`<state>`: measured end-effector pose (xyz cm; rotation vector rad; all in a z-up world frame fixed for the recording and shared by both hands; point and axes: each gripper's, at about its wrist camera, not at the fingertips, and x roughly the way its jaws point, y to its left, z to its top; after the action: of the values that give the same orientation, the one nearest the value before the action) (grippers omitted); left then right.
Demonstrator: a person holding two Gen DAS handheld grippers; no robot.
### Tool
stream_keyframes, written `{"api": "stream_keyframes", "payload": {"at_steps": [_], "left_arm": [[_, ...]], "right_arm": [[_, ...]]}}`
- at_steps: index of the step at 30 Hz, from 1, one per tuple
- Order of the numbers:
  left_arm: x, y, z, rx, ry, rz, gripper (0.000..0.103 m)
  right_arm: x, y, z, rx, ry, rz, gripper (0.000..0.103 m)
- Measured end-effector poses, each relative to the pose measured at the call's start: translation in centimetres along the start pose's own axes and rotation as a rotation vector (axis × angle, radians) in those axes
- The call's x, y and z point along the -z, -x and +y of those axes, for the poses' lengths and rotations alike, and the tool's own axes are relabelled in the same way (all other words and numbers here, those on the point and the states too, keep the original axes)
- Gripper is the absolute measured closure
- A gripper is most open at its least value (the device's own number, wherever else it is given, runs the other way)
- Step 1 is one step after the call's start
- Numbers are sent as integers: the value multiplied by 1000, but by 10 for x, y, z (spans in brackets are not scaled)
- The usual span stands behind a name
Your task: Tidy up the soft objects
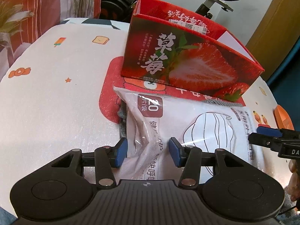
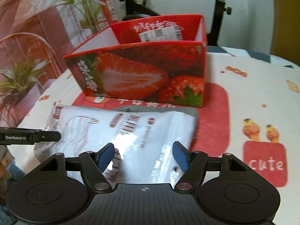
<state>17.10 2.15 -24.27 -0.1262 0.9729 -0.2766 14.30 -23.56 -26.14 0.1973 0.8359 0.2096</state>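
Observation:
A white plastic pack of face masks [image 1: 187, 123] lies on the table in front of an open red strawberry box [image 1: 187, 63]. A grey cloth [image 1: 121, 123] lies partly under the pack. My left gripper [image 1: 148, 151] is open, its blue pads on either side of the pack's crumpled left end. My right gripper [image 2: 143, 156] is open over the pack [image 2: 131, 129], close to its right end. The box [image 2: 142, 75] stands just behind. The right gripper's fingertip shows at the right edge of the left wrist view [image 1: 270, 131].
The table carries a white cartoon-print cloth [image 1: 56, 93] with a red patch [image 2: 211, 116] under the box. Potted plants [image 2: 16, 82] stand at the table's left side. An exercise bike [image 1: 215, 1] stands behind the table.

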Motion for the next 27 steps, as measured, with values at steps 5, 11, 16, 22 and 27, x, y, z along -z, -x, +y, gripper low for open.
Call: {"api": "stream_keyframes", "payload": {"at_steps": [5, 11, 16, 22, 27], "left_arm": [[1, -1, 3, 6, 13, 6, 51], [1, -2, 2, 3, 18, 10, 51], [1, -3, 5, 17, 45, 21, 52], [1, -3, -2, 35, 22, 27, 52], [-4, -3, 5, 65, 27, 38, 51]], "right_arm": [[2, -1, -8, 5, -28, 12, 34], [1, -4, 1, -14, -7, 16, 37], [0, -4, 3, -10, 10, 13, 38], [-4, -6, 3, -26, 35, 23, 38], [-12, -15, -5, -109, 36, 64, 39]]}}
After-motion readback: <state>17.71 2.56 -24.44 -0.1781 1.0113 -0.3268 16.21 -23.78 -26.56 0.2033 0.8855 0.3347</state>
